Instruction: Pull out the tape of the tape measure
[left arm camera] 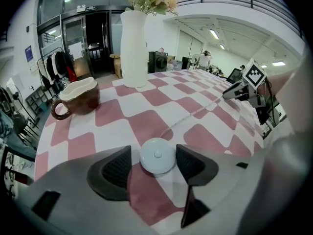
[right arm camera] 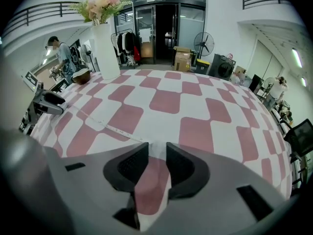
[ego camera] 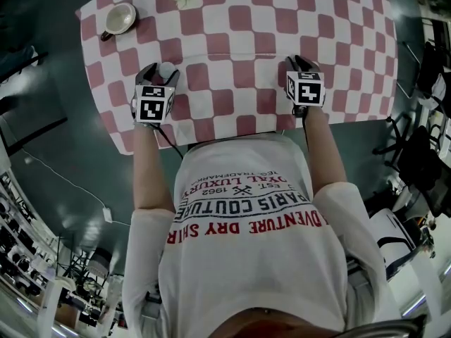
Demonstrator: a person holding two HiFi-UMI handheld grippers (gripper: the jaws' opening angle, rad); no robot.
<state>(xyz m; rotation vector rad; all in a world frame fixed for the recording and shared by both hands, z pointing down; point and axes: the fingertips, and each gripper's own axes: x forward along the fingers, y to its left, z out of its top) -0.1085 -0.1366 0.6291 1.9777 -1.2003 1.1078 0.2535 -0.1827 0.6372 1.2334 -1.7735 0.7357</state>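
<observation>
The tape measure is a small round white case (left arm camera: 157, 156) lying on the red-and-white checked tablecloth (left arm camera: 146, 126). It sits between the jaws of my left gripper (left arm camera: 154, 151), which stand open, with a gap showing beside the left pad. A thin white tape (left arm camera: 195, 115) runs from the case across the cloth to my right gripper (left arm camera: 239, 89). In the right gripper view the tape (right arm camera: 105, 126) ends just at the left fingertip (right arm camera: 139, 153). My right gripper (right arm camera: 157, 148) is open and only cloth shows between its pads. The head view has the left gripper (ego camera: 161, 70) and right gripper (ego camera: 299, 62) near the table's front edge.
A brown mug with a white rim (left arm camera: 78, 98) stands at the far left of the table. A tall white vase with flowers (left arm camera: 134, 48) stands at the back. The person's torso is close against the front edge of the table (ego camera: 232, 134). Chairs and equipment stand around the room.
</observation>
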